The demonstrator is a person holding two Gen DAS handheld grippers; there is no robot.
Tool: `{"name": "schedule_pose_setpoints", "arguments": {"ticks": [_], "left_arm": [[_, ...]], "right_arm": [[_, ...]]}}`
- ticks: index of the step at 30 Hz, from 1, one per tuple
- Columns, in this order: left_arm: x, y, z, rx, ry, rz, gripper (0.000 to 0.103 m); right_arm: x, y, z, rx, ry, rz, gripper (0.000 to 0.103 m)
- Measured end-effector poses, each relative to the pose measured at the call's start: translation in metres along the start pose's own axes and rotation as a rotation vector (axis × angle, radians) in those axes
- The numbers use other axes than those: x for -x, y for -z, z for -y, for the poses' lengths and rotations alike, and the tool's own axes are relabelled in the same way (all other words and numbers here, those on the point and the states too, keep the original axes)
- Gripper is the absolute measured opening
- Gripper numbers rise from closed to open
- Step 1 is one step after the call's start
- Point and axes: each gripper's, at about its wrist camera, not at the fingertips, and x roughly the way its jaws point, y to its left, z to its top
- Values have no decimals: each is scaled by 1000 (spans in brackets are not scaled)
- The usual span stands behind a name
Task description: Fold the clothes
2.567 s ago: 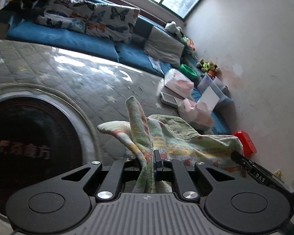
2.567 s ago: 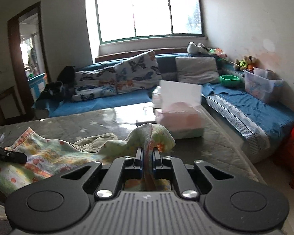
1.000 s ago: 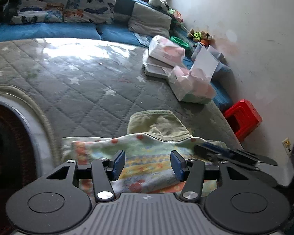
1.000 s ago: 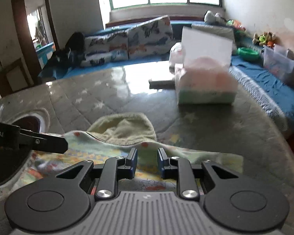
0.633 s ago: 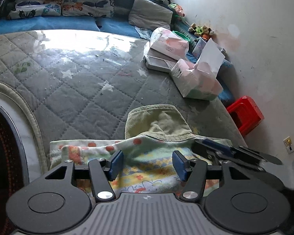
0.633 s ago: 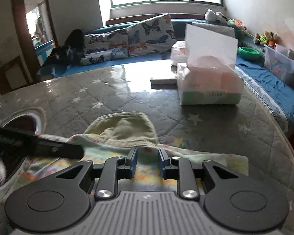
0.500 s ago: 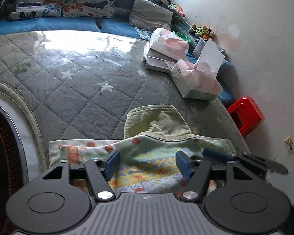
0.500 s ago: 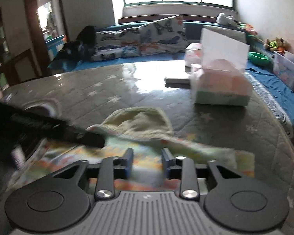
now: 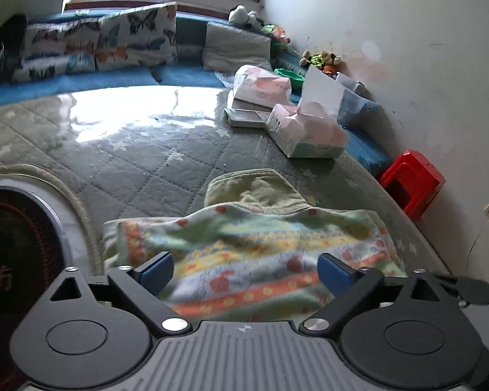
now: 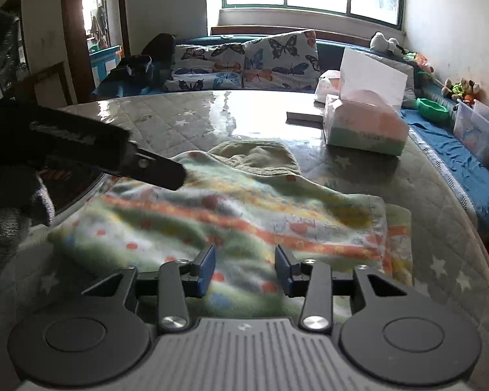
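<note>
A small patterned garment (image 9: 244, 244) with a green hood (image 9: 254, 192) lies folded flat on the quilted grey table cover (image 9: 153, 169). It also shows in the right wrist view (image 10: 231, 221). My left gripper (image 9: 244, 270) is open and empty, above the garment's near edge. My right gripper (image 10: 244, 270) is open and empty, also above the near part of the garment. The left gripper's finger (image 10: 156, 166) reaches over the garment's left side in the right wrist view.
A pink tissue box (image 9: 306, 137) (image 10: 365, 127), a second pack (image 9: 264, 86) and a flat tray stand on the table's far right. A round dark stove top (image 9: 16, 244) is at the left. A blue sofa with butterfly cushions (image 10: 244, 62) is behind. A red stool (image 9: 410, 182) stands by the wall.
Both grippers let go of the garment, which now lies folded flat. Both have since opened wider and drawn back a little from it.
</note>
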Motion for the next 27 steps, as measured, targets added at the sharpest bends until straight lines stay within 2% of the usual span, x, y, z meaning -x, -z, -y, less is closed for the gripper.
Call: {"name": "schedule_pose_setpoints", "arguments": {"ticks": [3, 6, 12, 13, 16, 23, 25, 27], "left_arm": [[12, 14, 1, -30, -30, 19, 103], [24, 27, 2, -62, -62, 36, 103], [26, 44, 1, -116, -152, 62, 103], [25, 47, 1, -122, -166, 59, 103], [22, 55, -4, -103, -175, 34, 103], [25, 62, -10, -54, -185, 23, 103], [30, 62, -10, -46, -186, 34, 103], [33, 63, -12, -38, -197, 40, 103]], "right_arm": [[10, 9, -2, -9, 10, 17, 48], [18, 16, -1, -29, 14, 31, 59], [19, 29, -3, -19, 47, 55, 61], [20, 29, -2, -24, 43, 58, 64], [21, 29, 1, -49, 35, 60, 75], [23, 31, 7, -85, 32, 69, 84], [27, 29, 7, -81, 22, 84, 96], [30, 26, 5, -69, 19, 108, 101]]}}
